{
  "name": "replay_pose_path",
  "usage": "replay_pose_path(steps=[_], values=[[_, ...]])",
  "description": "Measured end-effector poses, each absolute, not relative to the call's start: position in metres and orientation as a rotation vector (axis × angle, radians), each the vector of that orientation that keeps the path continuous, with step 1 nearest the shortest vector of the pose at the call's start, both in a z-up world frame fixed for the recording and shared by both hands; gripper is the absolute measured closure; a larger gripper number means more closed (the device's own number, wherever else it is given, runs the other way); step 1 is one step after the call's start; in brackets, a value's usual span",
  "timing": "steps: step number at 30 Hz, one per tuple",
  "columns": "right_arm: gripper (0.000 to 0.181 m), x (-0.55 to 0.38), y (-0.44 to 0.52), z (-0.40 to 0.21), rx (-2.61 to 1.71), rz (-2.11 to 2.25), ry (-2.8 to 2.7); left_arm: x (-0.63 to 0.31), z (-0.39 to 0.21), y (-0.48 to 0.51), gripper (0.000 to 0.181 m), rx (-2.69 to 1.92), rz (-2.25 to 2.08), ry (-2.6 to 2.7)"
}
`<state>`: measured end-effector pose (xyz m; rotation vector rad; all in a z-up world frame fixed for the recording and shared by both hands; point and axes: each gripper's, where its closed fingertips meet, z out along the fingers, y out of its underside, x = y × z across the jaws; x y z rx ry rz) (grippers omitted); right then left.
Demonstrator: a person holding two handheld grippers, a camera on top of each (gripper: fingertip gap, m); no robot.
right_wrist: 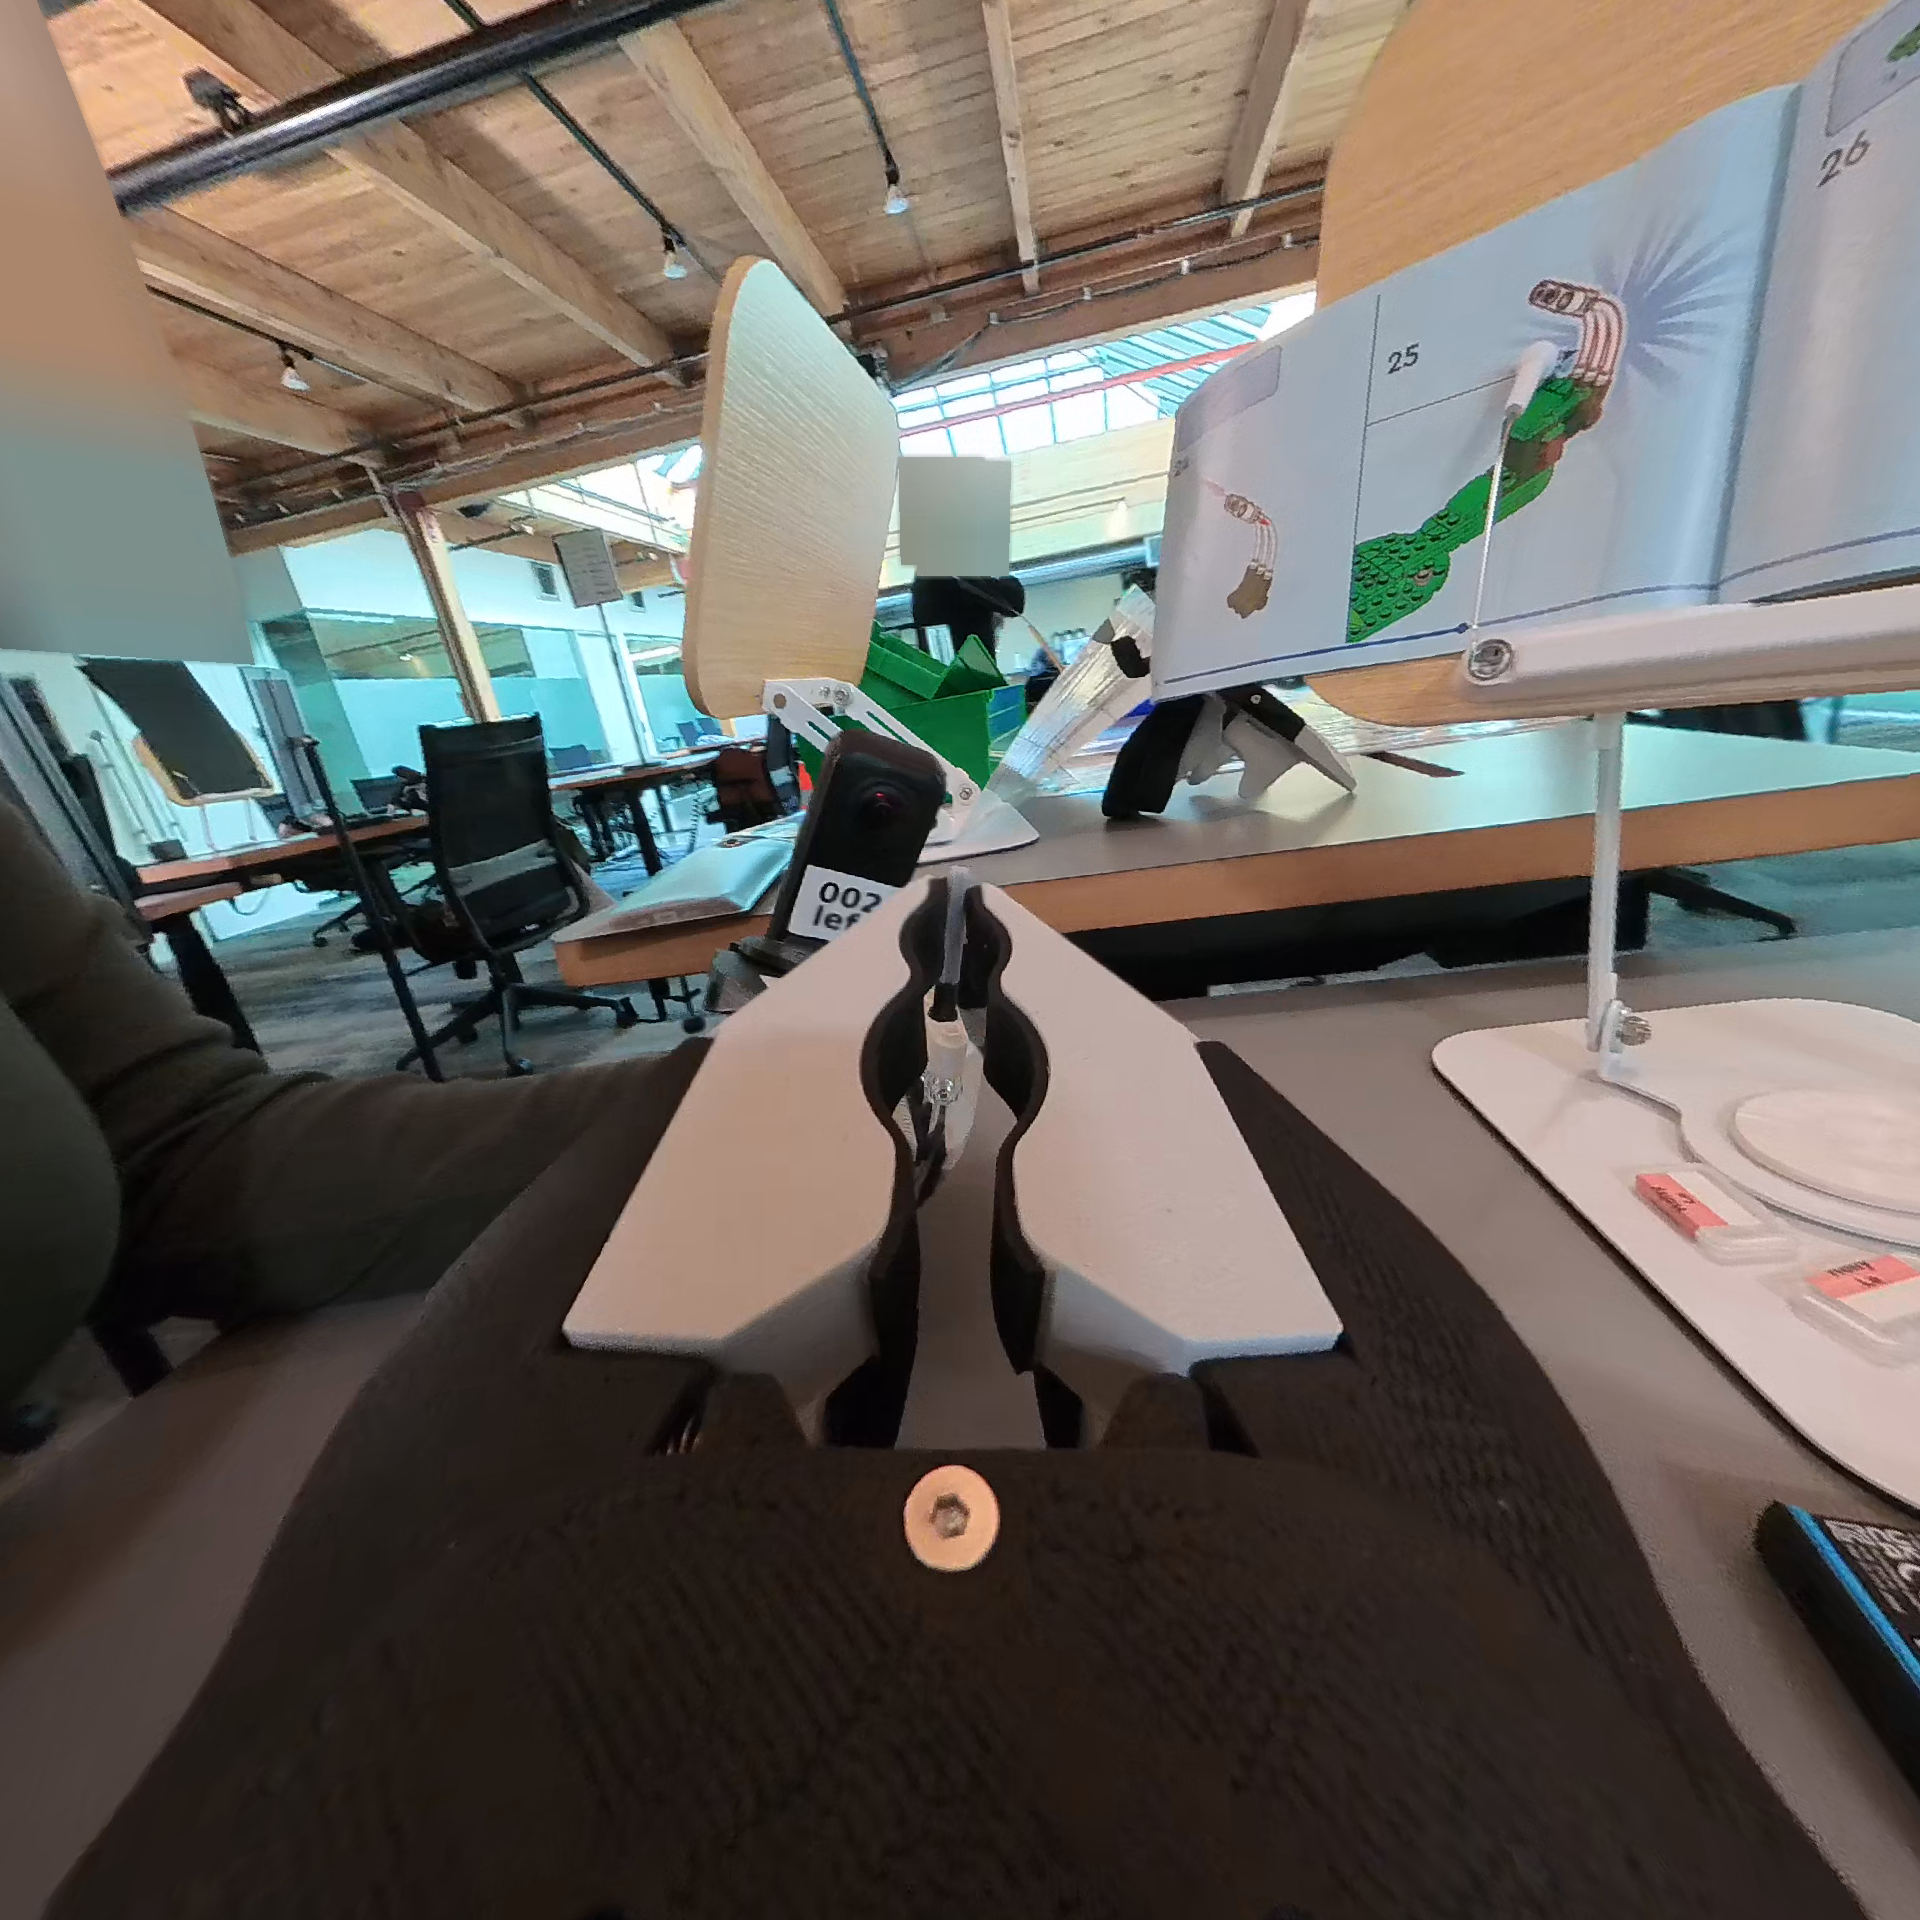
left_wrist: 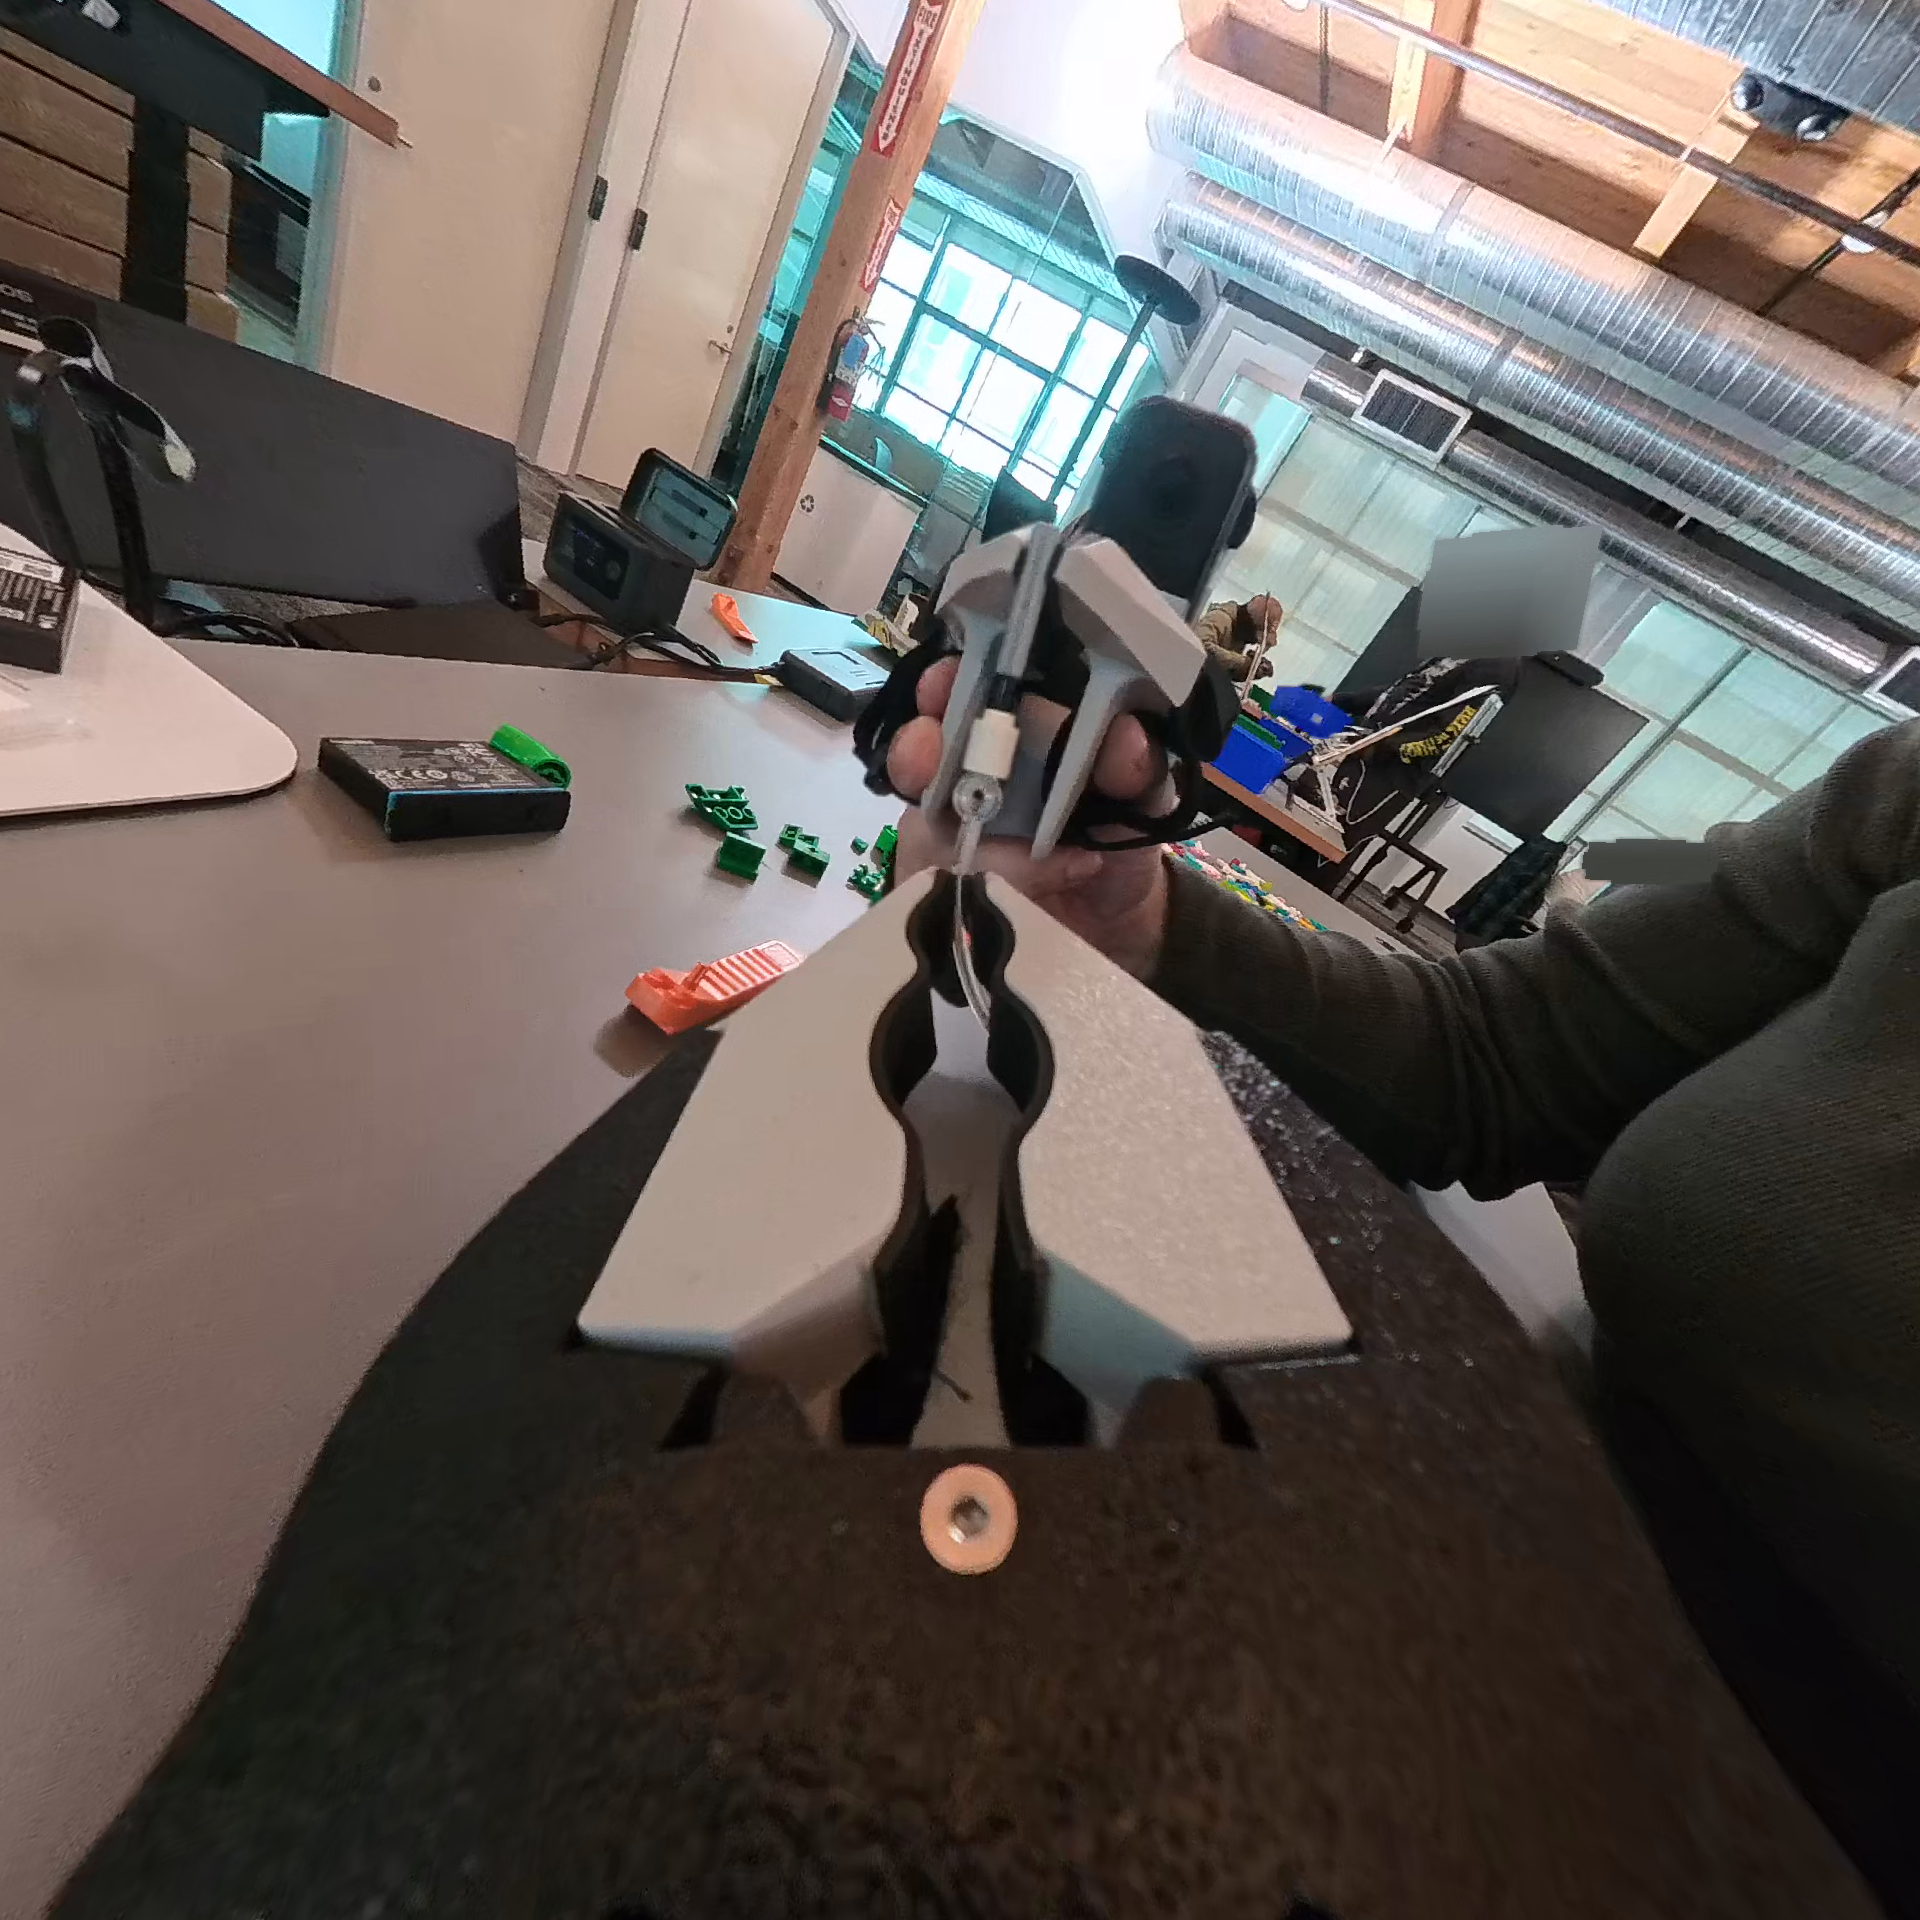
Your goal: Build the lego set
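Observation:
In the left wrist view my left gripper (left_wrist: 961,888) is shut on the lower end of a thin clear tube (left_wrist: 968,961). The tube runs up to a small grey and white connector piece (left_wrist: 982,774). My right gripper (left_wrist: 1003,821), held in a hand, faces the left one and holds that piece's upper end. In the right wrist view my right gripper (right_wrist: 956,896) is shut on the same slim white and black piece (right_wrist: 948,997). The left gripper's camera (right_wrist: 862,821) shows just beyond. Both are lifted above the grey table (left_wrist: 312,1039). Loose green Lego pieces (left_wrist: 769,831) lie on it.
An orange brick separator (left_wrist: 717,982) lies near the left fingers. A black battery (left_wrist: 442,784) with a green piece (left_wrist: 530,753) lies to the left. An open instruction booklet (right_wrist: 1507,468) stands on a white stand (right_wrist: 1558,1122) at the right. Small labelled boxes (right_wrist: 1704,1210) sit on its base. The grippers' ends are close to 6 cm from one another.

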<state>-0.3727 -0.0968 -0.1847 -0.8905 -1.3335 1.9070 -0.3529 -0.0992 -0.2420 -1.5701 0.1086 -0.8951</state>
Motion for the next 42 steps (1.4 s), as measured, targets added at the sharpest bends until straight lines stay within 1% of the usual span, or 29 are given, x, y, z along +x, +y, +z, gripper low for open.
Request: replay_pose_path(steps=[9,18,30,42], values=[[0.179,-0.347,-0.113,-0.182,-0.791,2.164,-1.474,-0.329,-0.24,-0.115,0.181,-1.559,-1.041,0.257],[0.179,-0.33,-0.13,-0.18,-0.681,2.278,-1.576,-0.311,-0.238,-0.132,0.181,-1.545,-1.207,0.371],[0.179,-0.332,-0.134,-0.177,-0.63,2.204,-1.556,-0.311,-0.235,-0.135,0.181,-1.523,-1.243,0.366],[0.179,-0.334,-0.13,-0.168,-0.624,2.271,-1.443,-0.313,-0.232,-0.135,0.181,-1.497,-1.258,0.352]])
